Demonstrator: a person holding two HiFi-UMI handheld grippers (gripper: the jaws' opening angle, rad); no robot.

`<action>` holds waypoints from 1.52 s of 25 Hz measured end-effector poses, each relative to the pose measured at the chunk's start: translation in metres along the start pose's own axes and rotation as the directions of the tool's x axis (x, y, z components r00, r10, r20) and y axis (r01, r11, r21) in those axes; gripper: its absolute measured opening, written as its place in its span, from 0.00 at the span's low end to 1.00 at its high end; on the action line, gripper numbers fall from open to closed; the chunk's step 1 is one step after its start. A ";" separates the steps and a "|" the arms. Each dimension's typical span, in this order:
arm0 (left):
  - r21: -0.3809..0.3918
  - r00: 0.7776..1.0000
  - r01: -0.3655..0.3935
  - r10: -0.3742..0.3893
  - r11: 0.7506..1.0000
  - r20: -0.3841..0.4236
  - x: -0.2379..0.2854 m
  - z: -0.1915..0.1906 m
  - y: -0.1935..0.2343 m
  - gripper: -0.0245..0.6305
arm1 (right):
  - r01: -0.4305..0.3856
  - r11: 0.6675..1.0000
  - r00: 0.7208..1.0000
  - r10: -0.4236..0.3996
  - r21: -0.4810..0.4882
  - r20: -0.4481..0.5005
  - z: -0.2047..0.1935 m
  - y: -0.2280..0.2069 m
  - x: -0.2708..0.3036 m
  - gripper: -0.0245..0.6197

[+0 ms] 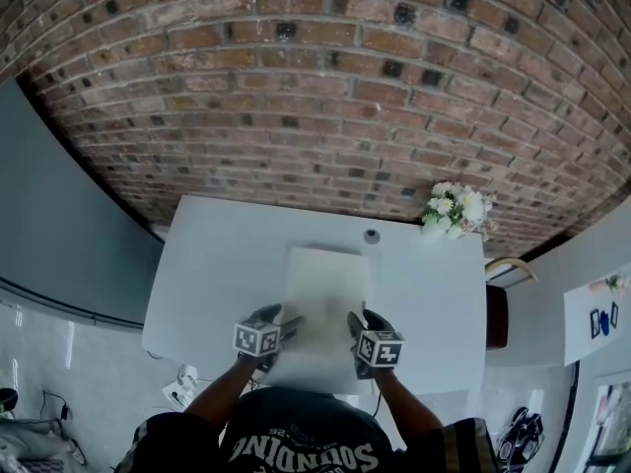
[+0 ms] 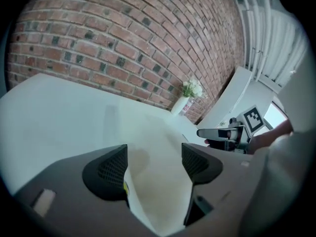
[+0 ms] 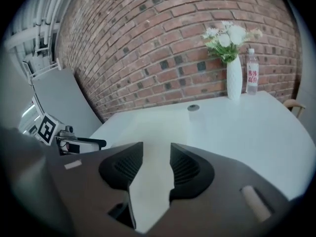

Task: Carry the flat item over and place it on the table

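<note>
Lying flat on the white table (image 1: 207, 264), the pale sheet (image 1: 323, 299) sits between the wide-open jaws of the left gripper (image 2: 154, 152) and the narrower, unclamped jaws of the right gripper (image 3: 157, 147), so placing seems done and the next move calls for backing both off without dragging it.

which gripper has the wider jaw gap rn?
The left gripper: its jaws stand far apart, with the flat sheet showing between them. The right gripper has a clearly narrower gap around the same sheet.

Near end of sheet (image 1: 323, 294) behind person's arms (image 1: 219, 394); bottle (image 3: 252, 79) print illegible.
</note>
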State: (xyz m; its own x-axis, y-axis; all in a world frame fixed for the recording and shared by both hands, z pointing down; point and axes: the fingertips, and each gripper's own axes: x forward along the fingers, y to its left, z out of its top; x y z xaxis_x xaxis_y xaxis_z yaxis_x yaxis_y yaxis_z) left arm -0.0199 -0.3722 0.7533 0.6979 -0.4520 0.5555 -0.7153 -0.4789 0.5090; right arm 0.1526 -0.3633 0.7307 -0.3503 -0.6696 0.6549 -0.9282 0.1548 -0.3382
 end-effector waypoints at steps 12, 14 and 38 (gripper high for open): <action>0.184 0.984 -0.058 0.025 0.981 0.177 -0.016 0.058 -0.024 0.05 | 0.028 0.996 0.992 -0.016 -0.089 0.128 0.046 0.012 -0.017 0.04; 0.214 0.981 -0.062 0.020 0.975 0.191 -0.015 0.066 -0.031 0.05 | 0.025 0.994 0.989 -0.009 -0.108 0.147 0.053 0.016 -0.020 0.04; 0.409 0.894 -0.082 -0.114 0.909 0.432 -0.063 0.198 -0.112 0.05 | 0.003 0.961 0.863 0.137 -0.276 0.486 0.185 0.077 -0.093 0.04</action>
State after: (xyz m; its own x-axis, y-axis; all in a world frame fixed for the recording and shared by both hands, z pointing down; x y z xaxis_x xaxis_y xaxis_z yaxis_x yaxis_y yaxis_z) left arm 0.0229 -0.4393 0.5306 0.7212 -0.6753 0.1547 -0.6927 -0.7060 0.1476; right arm 0.1369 -0.4231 0.5186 -0.3684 -0.9099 0.1908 -0.9279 0.3470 -0.1366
